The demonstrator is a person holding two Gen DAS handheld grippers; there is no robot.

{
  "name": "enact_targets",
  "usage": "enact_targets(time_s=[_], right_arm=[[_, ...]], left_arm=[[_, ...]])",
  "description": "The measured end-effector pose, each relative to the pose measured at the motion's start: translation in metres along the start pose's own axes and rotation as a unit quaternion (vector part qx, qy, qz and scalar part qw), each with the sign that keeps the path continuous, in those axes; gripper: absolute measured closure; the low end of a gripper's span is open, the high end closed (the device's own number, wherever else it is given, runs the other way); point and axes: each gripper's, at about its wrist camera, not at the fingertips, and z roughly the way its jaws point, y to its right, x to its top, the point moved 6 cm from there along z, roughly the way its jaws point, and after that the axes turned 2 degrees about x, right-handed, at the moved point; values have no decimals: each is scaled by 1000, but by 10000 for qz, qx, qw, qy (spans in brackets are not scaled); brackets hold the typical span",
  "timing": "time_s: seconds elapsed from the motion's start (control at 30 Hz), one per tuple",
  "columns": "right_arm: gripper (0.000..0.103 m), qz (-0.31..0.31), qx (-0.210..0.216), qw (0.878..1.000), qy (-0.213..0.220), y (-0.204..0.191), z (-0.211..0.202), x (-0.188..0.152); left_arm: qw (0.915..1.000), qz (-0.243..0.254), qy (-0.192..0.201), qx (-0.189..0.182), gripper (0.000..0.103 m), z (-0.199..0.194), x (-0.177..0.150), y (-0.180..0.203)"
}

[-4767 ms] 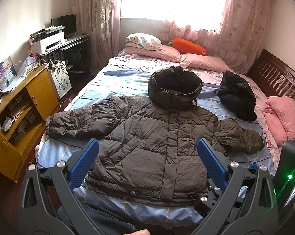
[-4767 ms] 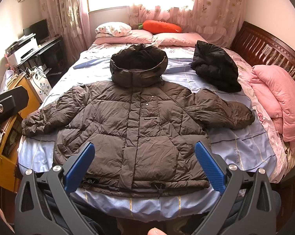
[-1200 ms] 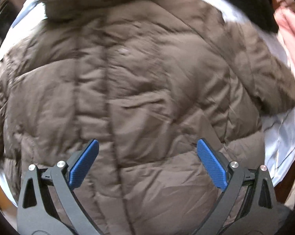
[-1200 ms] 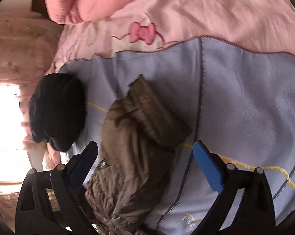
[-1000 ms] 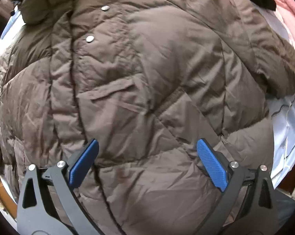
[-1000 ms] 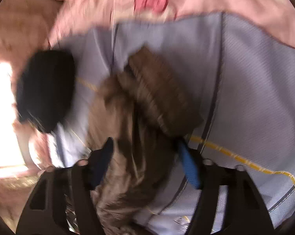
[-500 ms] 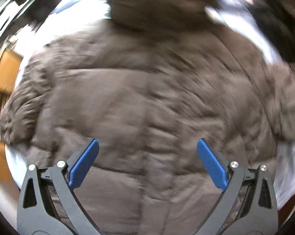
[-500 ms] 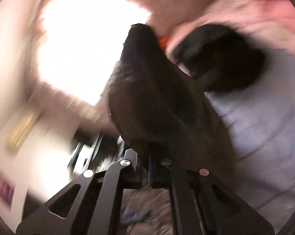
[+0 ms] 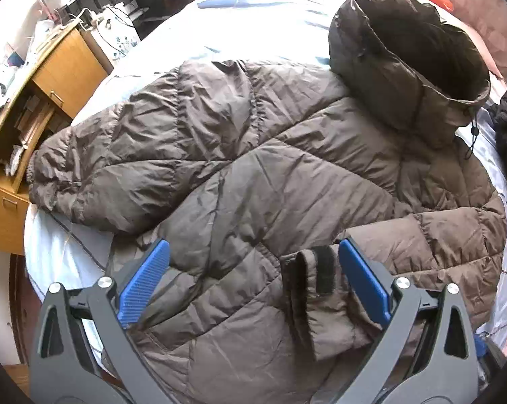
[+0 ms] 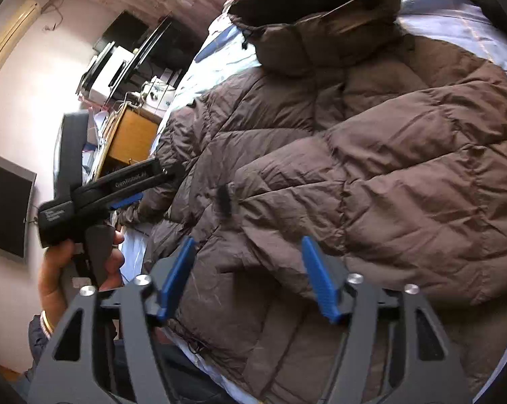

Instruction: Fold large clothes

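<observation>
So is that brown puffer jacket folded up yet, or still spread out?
Partly folded. The brown puffer jacket's right sleeve lies across its front; the left sleeve is still spread out.

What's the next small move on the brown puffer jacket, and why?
Probably bring the left gripper over to the left sleeve and grip its cuff. The right sleeve already lies folded across the brown puffer jacket, its cuff between the open blue fingers, while the left sleeve sticks out flat toward the bed's edge. The right gripper is open too, holding nothing.
</observation>
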Motion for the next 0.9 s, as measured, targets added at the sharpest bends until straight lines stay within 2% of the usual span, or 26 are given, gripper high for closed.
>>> enact_targets(time_s=[0.07,0.13,0.2,0.3,0.37,0.43,0.47,0.53,0.63,0.77,0.83,0.9], right_arm=[[34,256,-58,9991,346,5,-24,-18],[34,690,-398,9937,787,30,-52,-22],[34,1246,-720,9815,1261,75,-87,-16],[35,1759,-967,9694,1414,121,-93,-15],[37,2212,-900,9640,1167,147,-79,-26],[41,2568,-908,9582,879,166,-62,-34],[46,2657,-925,9561,822,173,-60,-38],[51,2760,-994,9526,803,184,-57,-42],[53,2853,-1144,9480,827,198,-63,-41],[52,2644,-1506,9499,712,198,-57,-42],[51,2381,-1767,9518,783,186,-59,-38],[50,1897,-1928,9569,1058,168,-71,-30]], left_arm=[[9997,134,-38,-223,2,5,-3,15],[9981,349,-145,-490,2,7,-11,37],[9942,588,-394,-806,2,9,-25,63],[9846,1049,-866,-1100,2,14,-53,101],[9801,1496,-947,-898,2,18,-69,121],[9767,1909,-861,-467,2,29,-77,132],[9742,2090,-816,-230,2,37,-81,136],[9699,2248,-935,-54,2,54,-87,142],[9696,2150,-1163,-82,2,73,-93,143],[9683,2148,-1272,-8,2,73,-92,144],[9725,2028,-1142,-68,2,59,-86,141],[9760,1990,-859,-191,2,43,-79,139]])
